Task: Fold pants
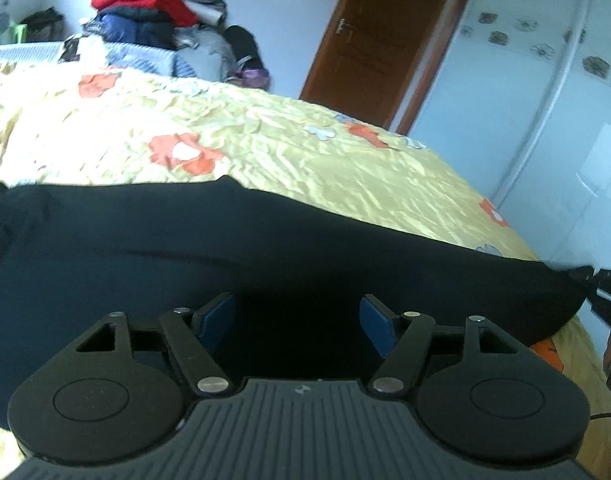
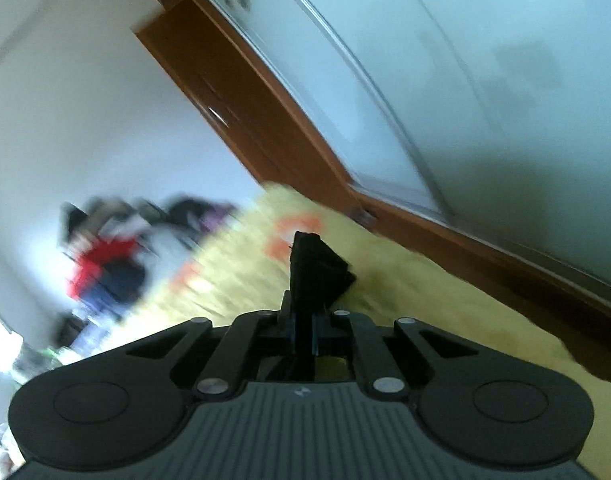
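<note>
Dark fabric pants (image 1: 265, 248) are spread on the yellow floral bedspread (image 1: 265, 140). Right gripper (image 2: 305, 320) is clamped on a pants corner; left gripper (image 1: 297, 320) is held apart above the cloth. Fold step judged underway; the left grasp is needed next.

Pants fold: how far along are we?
Early. Done: black pants lie spread across the yellow bedspread. In hand: right gripper is shut on a pinched corner of the pants; left gripper is open, hovering over the fabric. Left: no finished fold visible, so folding remains.

Brown wooden door (image 1: 379, 36) beside white wardrobe (image 1: 525, 92), pale walls, daylight.
</note>
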The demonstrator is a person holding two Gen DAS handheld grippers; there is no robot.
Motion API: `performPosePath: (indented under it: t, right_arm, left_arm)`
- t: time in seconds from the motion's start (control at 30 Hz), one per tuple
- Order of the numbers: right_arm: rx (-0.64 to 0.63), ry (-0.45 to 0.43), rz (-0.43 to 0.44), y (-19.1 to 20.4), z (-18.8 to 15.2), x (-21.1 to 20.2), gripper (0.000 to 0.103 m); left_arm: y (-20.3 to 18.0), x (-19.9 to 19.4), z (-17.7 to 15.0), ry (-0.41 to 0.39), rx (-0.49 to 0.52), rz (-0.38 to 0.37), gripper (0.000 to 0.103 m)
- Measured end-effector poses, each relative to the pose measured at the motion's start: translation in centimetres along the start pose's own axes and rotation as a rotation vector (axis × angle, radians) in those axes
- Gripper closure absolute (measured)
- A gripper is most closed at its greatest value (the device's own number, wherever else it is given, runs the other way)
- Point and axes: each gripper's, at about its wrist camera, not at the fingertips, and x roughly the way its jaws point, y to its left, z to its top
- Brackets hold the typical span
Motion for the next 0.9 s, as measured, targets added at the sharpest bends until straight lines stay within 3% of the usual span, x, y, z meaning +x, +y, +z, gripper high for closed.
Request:
performPosePath:
  t: [0.1, 0.3, 0.5, 0.6, 0.7, 0.8, 0.87, 0.9]
  right_arm:
    - [0.012, -0.004, 0.044, 1.6, -0.2, -0.1, 0.096]
    - [-0.373, 0.024, 0.281, 15.6, -2.4, -0.4, 0.096]
    - [-0.707, 0.216, 0.532, 27.8, -12.5, 1.3, 0.096]
    - [-0.792, 0.355, 0.592, 30.8, -18.6, 2.7, 0.096]
    - [-0.888, 0.446, 0.588, 32.0, -23.4, 3.1, 0.095]
    - [-0.984, 0.489, 0.543, 32.5, -26.4, 2.9, 0.082]
    - [-0.985, 0.507, 0.587, 31.9, -26.4, 1.8, 0.051]
    - [-0.962, 0.516, 0.641, 31.7, -25.5, 0.9, 0.047]
  left_arm:
    - [0.4, -0.5, 0.2, -0.003, 0.001, 0.049, 0.029]
    - [2.4, -2.7, 1.1, -0.093, -0.067, 0.126, 0.022]
    - [4.4, -4.2, 1.5, -0.131, -0.113, 0.195, 0.017]
    - [5.1, -4.7, 1.4, -0.127, -0.128, 0.211, 0.017]
    - [5.7, -5.1, 1.4, -0.133, -0.136, 0.226, 0.015]
    - [5.8, -4.8, 1.5, -0.124, -0.154, 0.230, 0.012]
    - [5.6, -4.6, 1.6, -0.110, -0.155, 0.222, 0.012]
    - [5.6, -4.5, 1.7, -0.107, -0.150, 0.220, 0.012]
